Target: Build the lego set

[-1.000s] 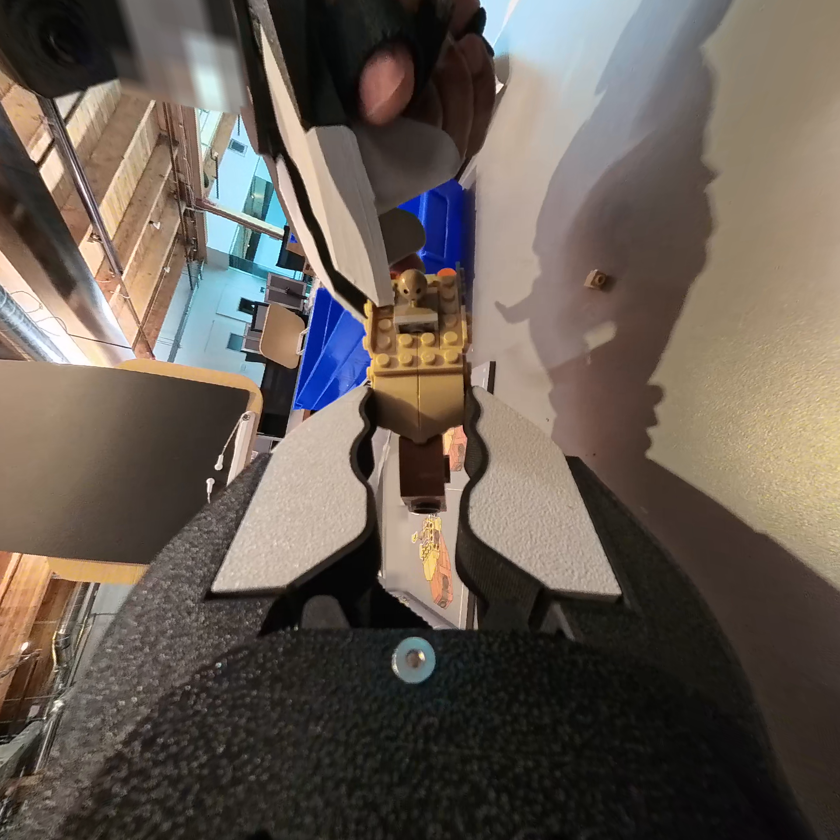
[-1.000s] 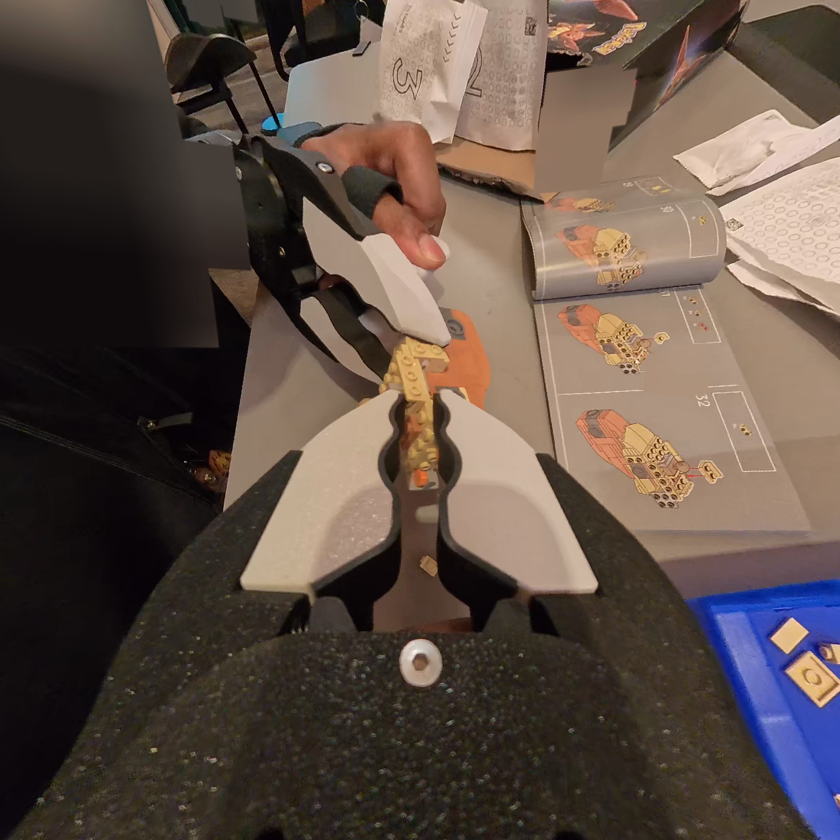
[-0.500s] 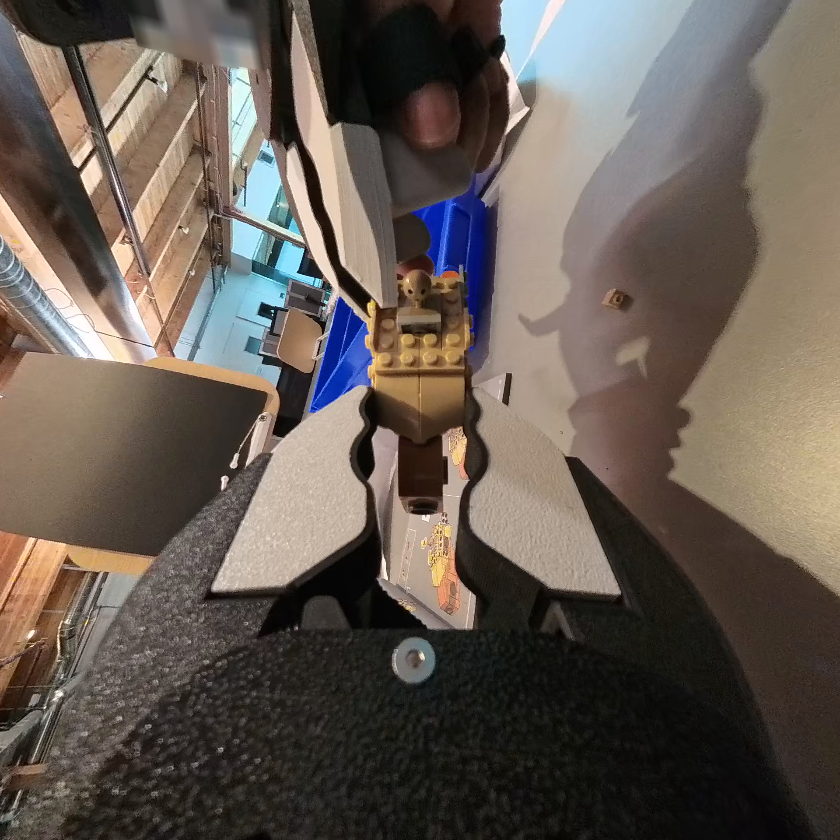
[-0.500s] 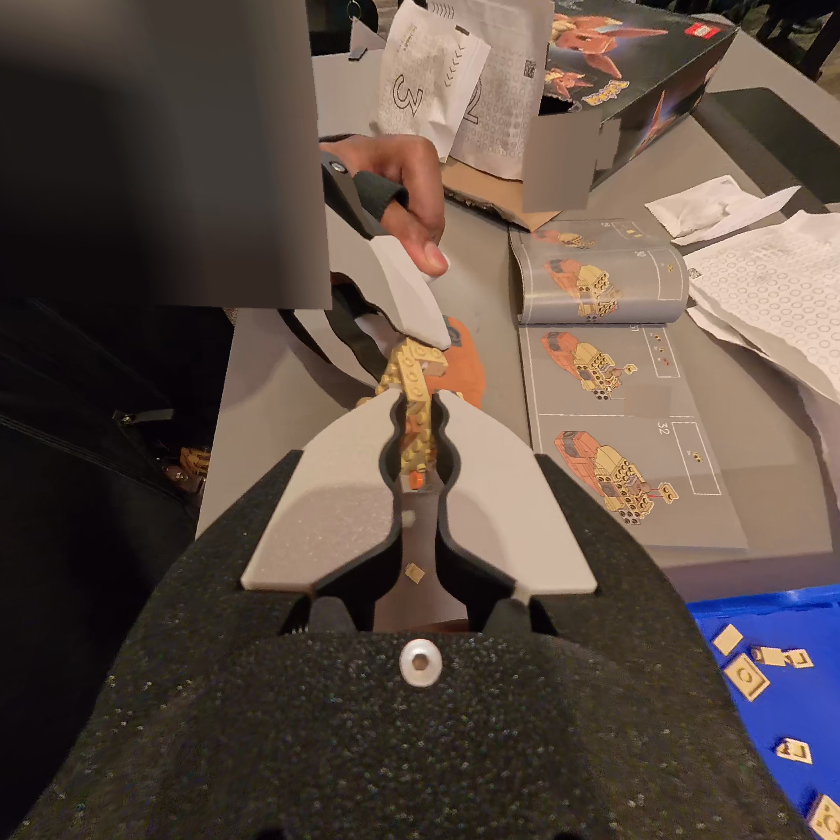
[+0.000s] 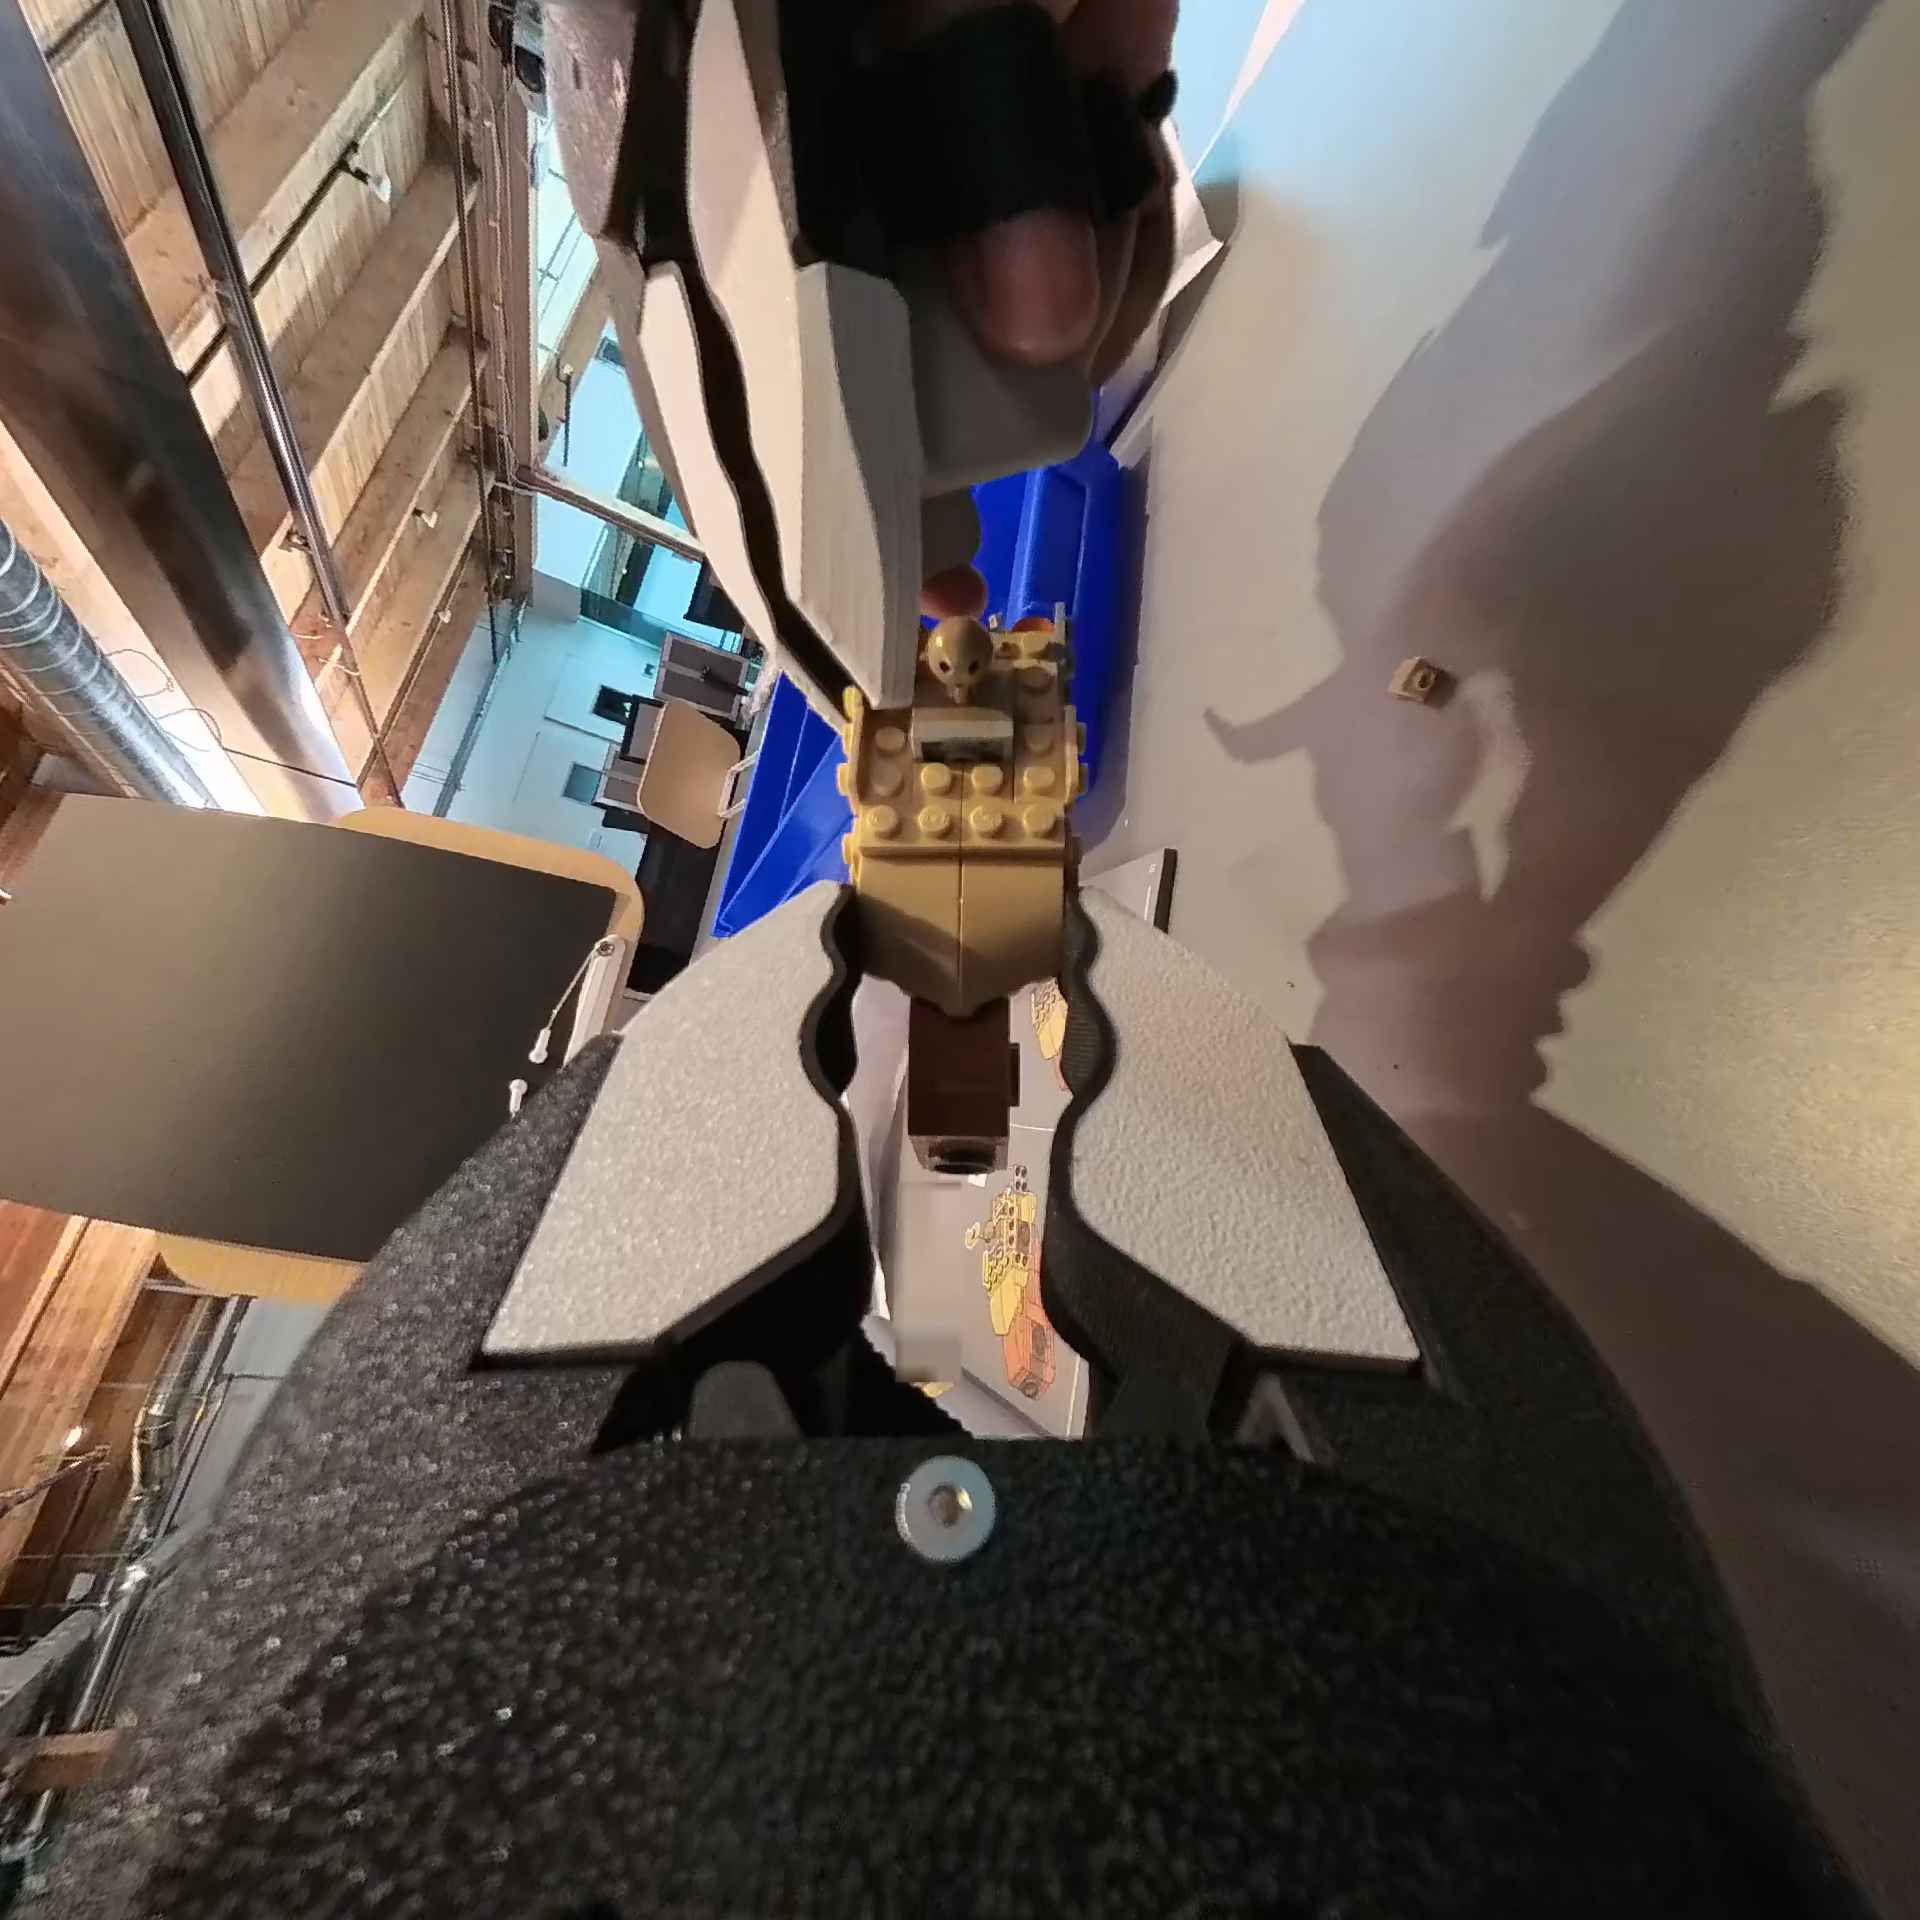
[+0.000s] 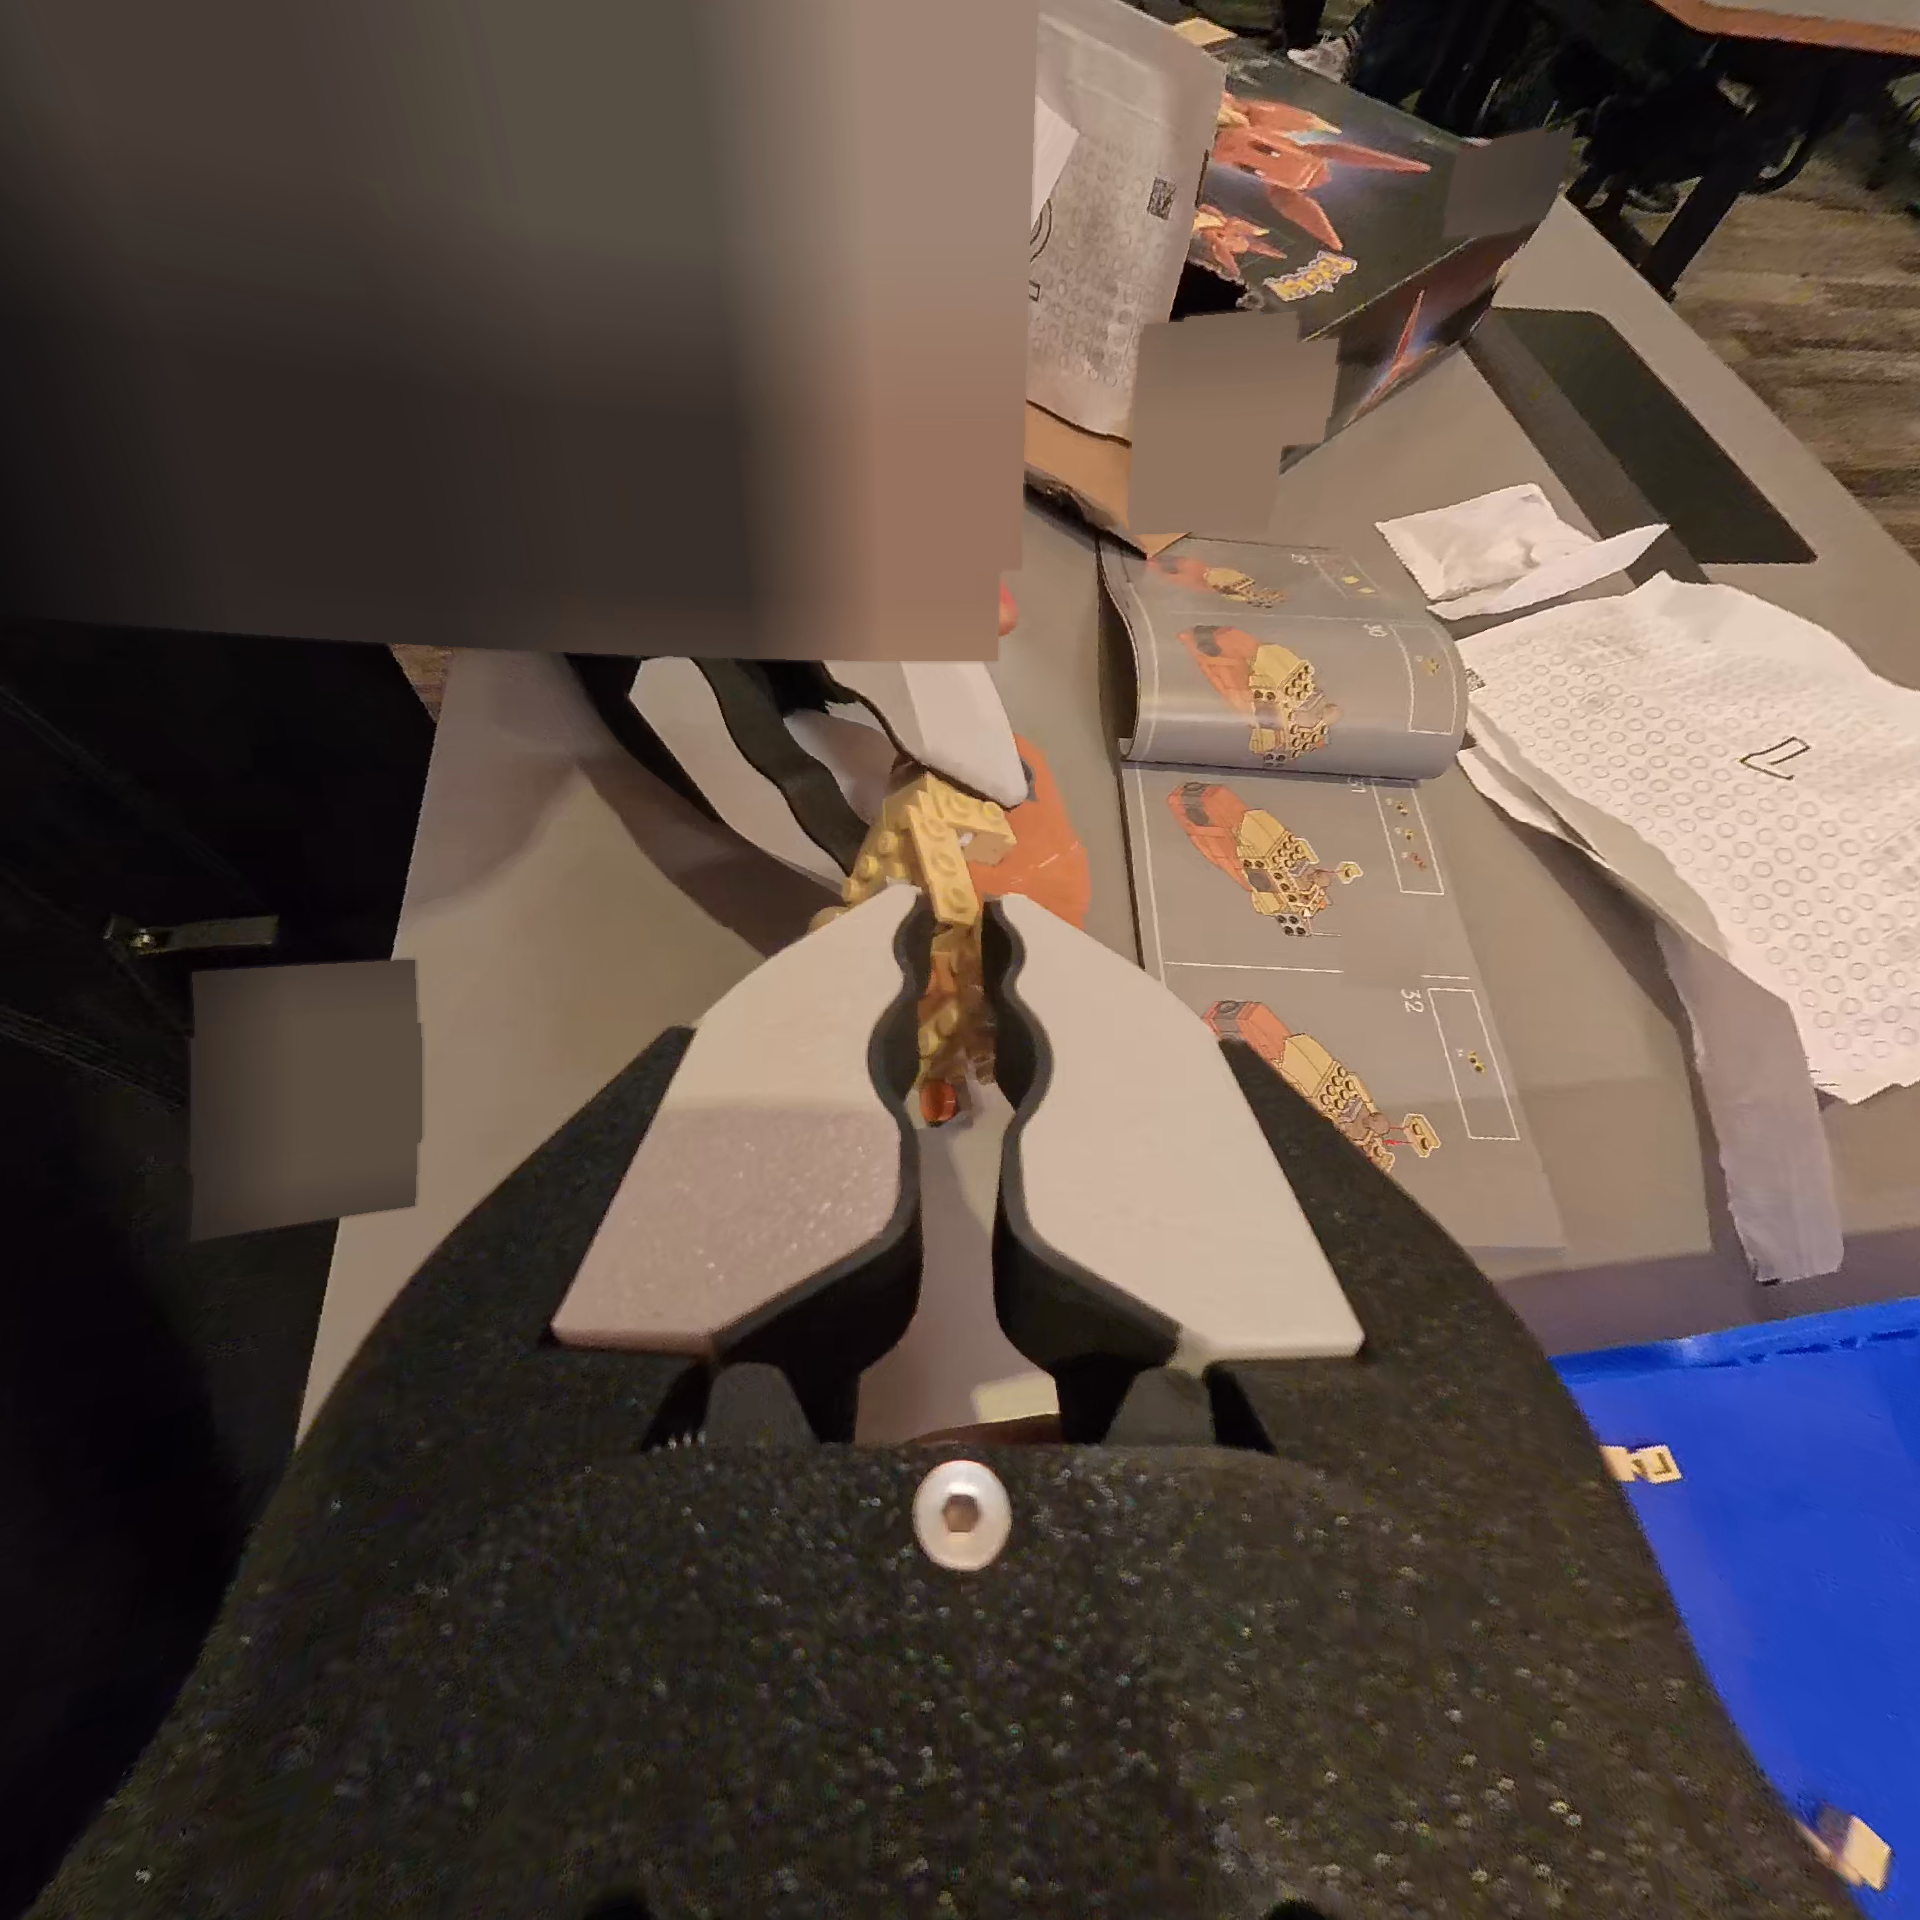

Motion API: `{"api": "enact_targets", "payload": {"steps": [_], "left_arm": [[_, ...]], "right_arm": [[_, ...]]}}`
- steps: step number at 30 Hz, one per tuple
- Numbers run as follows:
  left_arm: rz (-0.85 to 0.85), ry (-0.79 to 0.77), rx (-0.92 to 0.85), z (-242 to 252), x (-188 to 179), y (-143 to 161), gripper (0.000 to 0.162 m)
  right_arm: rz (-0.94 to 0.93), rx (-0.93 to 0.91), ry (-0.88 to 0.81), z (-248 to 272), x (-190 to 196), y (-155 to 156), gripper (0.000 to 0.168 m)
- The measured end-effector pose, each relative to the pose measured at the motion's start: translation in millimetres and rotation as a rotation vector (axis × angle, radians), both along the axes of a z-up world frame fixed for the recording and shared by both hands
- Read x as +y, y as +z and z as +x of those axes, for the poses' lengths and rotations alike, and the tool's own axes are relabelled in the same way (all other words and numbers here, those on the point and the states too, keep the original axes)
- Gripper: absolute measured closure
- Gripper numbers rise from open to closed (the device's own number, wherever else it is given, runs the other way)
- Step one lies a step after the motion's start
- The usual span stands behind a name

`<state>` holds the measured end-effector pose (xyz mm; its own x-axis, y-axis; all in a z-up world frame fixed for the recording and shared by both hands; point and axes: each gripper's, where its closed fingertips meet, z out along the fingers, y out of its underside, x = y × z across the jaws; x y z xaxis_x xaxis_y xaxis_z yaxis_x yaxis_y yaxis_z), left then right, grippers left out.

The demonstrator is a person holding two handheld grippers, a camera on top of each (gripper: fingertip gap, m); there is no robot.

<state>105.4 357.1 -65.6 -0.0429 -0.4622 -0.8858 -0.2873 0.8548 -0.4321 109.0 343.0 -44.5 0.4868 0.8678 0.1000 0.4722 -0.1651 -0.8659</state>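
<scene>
Both claws were clamped on the same tan lego build. The left claw [image 5: 961, 925] pinched its rounded tan end between its grey fingertips, with a dark brown brick [image 5: 958, 1081] hanging back into the gap between the fingers. The tan lego build [image 5: 961, 810] stuck out ahead of that claw, studs facing the camera and a small round-headed piece [image 5: 956, 657] at its far end. Coming from the opposite side, the right claw [image 6: 948, 914] had its fingers closed on the other end of the build, a small orange piece [image 6: 940, 1103] showing deep between them. A person's fingertip [image 5: 1029, 281] pressed on the outer face of one of the right claw's fingers.

Beyond the right claw, on the grey worktop [image 6: 540, 997], an orange lego part [image 6: 1039, 862] lay just behind the build. To its right lay an open instruction booklet [image 6: 1340, 935], and farther right some crumpled white paper bags [image 6: 1704, 810]. Past the booklet stood the set's dark box [image 6: 1340, 197]. Near the right claw's right side sat a blue bin [image 6: 1756, 1538]. One loose tan piece [image 5: 1419, 681] lay alone on the worktop, well apart from the left claw.
</scene>
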Motion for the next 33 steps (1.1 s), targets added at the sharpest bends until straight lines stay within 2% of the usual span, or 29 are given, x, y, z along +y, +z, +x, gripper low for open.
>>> {"api": "enact_targets", "payload": {"steps": [14, 17, 19, 21, 24, 28, 33], "left_arm": [[0.003, -0.002, 0.007, 0, 1, -1, 0.126], [-0.086, -0.041, 0.04, 1, -3, -5, 0.126], [-0.117, -0.059, 0.058, 1, -5, -9, 0.126], [-0.149, -0.064, 0.078, 1, -6, -12, 0.126], [-0.218, -0.071, 0.097, 1, -5, -14, 0.126], [-0.402, -0.095, 0.119, 0, -5, -16, 0.126], [-0.554, -0.113, 0.139, -2, -3, -18, 0.126]], "right_arm": [[0.029, -0.018, 0.002, 0, 1, 0, 0.16], [-0.001, 0.013, 0.016, 0, 0, -1, 0.158], [-0.011, 0.018, 0.002, 3, 3, -3, 0.146], [-0.019, 0.056, 0.007, 5, 4, 0, 0.143], [-0.02, 0.122, 0.025, 9, 3, 8, 0.144], [-0.024, 0.204, 0.04, 11, 2, 17, 0.151], [-0.032, 0.174, 0.072, 6, 2, 7, 0.152]]}}
